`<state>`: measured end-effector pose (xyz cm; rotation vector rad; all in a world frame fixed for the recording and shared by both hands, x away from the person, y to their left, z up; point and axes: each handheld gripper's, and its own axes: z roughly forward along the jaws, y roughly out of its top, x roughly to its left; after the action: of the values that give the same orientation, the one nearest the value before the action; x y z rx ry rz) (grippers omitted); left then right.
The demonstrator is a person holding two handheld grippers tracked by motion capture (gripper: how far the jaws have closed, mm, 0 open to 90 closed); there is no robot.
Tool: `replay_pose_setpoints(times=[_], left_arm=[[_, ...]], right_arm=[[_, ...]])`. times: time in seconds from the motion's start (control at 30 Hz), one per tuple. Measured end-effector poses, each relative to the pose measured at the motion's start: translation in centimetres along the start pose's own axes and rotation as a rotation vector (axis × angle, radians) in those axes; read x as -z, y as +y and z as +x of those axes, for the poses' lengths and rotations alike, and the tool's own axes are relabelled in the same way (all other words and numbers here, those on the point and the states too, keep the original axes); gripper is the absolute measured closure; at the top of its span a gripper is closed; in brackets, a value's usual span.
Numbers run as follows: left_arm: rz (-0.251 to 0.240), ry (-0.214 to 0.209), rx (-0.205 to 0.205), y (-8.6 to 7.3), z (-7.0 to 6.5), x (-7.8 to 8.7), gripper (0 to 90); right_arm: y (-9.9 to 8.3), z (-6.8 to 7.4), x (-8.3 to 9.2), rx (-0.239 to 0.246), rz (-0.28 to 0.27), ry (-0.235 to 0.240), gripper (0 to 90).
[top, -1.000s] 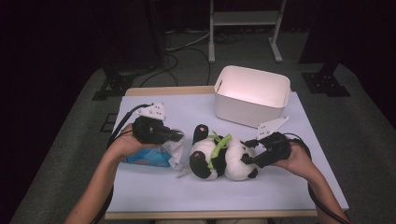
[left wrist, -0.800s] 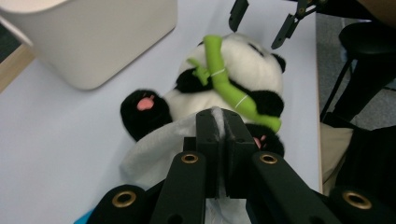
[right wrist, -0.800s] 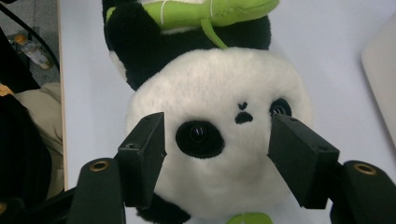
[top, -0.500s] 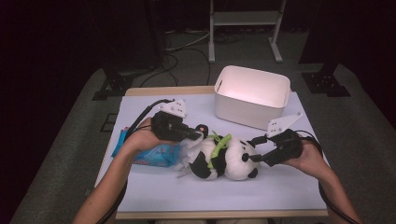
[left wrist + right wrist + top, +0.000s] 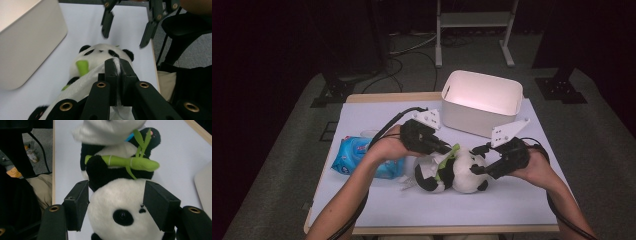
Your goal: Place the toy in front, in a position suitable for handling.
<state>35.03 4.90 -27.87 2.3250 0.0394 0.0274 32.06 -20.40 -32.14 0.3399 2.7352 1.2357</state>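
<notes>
Left hand-held gripper [image 5: 117,65]: I have its jaws pressed together on a white tissue [image 5: 90,75], which drapes from the tips over the panda.
Right hand-held gripper [image 5: 116,206]: jaws spread either side of the panda's head; I cannot tell whether the pads touch the fur, so I count it as not gripping.
Plush panda [image 5: 452,170]: lies near the middle of the table [image 5: 522,200], nearer its front edge than its back edge, between my two tools.
Long axis: runs roughly along the table's front edge, head toward the right tool, feet toward the wipes pack [image 5: 357,157] at the left edge.
Green bamboo stick [image 5: 125,162]: sewn across the chest, crossing the long axis.
Handling, my judgement: light, soft, squashy; fur will give under the pads instead of slipping. Nothing fragile.
Where I would hold: across the head, where the right jaws already stand, so the body stays put while the tissue works.
White bin [image 5: 482,102]: toward the back right corner, apart from the toy.
</notes>
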Motion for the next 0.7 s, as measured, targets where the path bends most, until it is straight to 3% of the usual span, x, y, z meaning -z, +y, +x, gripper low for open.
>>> replay_pose_setpoints(times=[0.2,0.37,0.53,0.7], left_arm=[[0.004,-0.032,-0.025,1.4,-0.4,-1.4,86.5],[0.0,-0.051,-0.044,2.5,-0.7,-2.4,86.1],[-0.002,-0.071,-0.046,2.7,-0.7,-3.3,85.8],[0.005,-0.08,-0.042,2.5,-0.8,-3.6,85.4]], right_arm=[[0.3,0.0,-0.8,0.009,-0.002,0.017,34.6],[-0.3,0.0,-0.3,-0.001,-0.016,0.008,34.1],[-0.4,0.0,-0.2,-0.013,-0.058,0.019,34.1],[0.1,-0.3,-1.5,-0.011,-0.083,0.029,39.6]])
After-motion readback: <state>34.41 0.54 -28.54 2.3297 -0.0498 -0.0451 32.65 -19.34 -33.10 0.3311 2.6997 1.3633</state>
